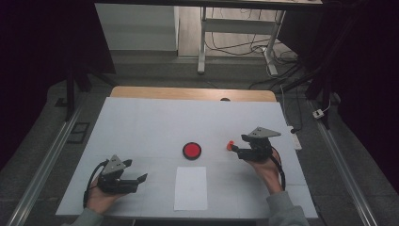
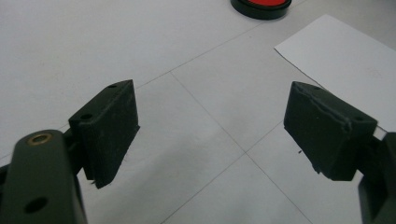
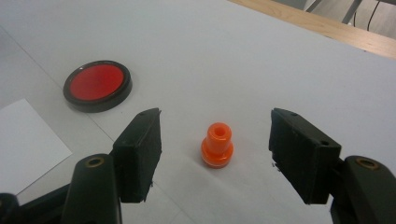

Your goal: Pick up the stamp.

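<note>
A small orange stamp-like piece [image 3: 217,145] stands upright on the white table, between the two spread jaws of my right gripper [image 3: 215,156], which is open and not touching it. From above, the orange piece [image 1: 230,145] sits just left of the right gripper [image 1: 236,150]. A round red disc in a black rim [image 1: 192,150] lies at the table's middle, also in the right gripper view [image 3: 97,85]. A white paper sheet [image 1: 190,187] lies in front of the disc. My left gripper [image 1: 141,179] rests near the front left, open over bare table [image 2: 210,130].
The white table cover [image 1: 150,122] ends at a wooden strip [image 1: 188,92] at the back. Beyond it are desk legs and cables on the floor [image 1: 244,44]. A power strip [image 1: 296,141] lies at the table's right edge.
</note>
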Demonstrator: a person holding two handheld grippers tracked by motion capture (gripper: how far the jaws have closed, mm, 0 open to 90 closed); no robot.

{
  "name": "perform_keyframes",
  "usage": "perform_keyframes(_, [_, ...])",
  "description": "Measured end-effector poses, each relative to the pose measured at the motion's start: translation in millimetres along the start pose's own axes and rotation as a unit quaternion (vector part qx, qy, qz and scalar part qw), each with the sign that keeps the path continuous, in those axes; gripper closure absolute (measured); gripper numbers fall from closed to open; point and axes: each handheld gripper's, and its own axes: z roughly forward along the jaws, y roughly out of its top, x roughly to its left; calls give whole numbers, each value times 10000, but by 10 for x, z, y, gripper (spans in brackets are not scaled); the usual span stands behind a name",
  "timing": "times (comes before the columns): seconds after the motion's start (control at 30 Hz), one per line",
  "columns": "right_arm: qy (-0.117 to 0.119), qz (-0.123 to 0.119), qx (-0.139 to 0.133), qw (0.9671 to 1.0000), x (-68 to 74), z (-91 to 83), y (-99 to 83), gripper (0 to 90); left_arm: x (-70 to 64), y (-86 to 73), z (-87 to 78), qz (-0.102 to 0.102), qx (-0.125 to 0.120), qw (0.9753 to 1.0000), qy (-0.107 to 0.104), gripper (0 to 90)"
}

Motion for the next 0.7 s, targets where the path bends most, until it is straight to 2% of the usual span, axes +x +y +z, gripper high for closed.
perform_keyframes(0.4, [4,-97,229,9997,9,230,-31,356,-1,-4,6,20,20,10000,-12,178])
perform_keyframes(0.57, [-71,-209,289,9993,18,321,-40,394,-3,-4,11,19,31,10000,-10,178])
perform_keyframes(0.7, [-134,-186,331,9992,-5,376,-70,415,-2,-5,12,17,37,10000,-13,178])
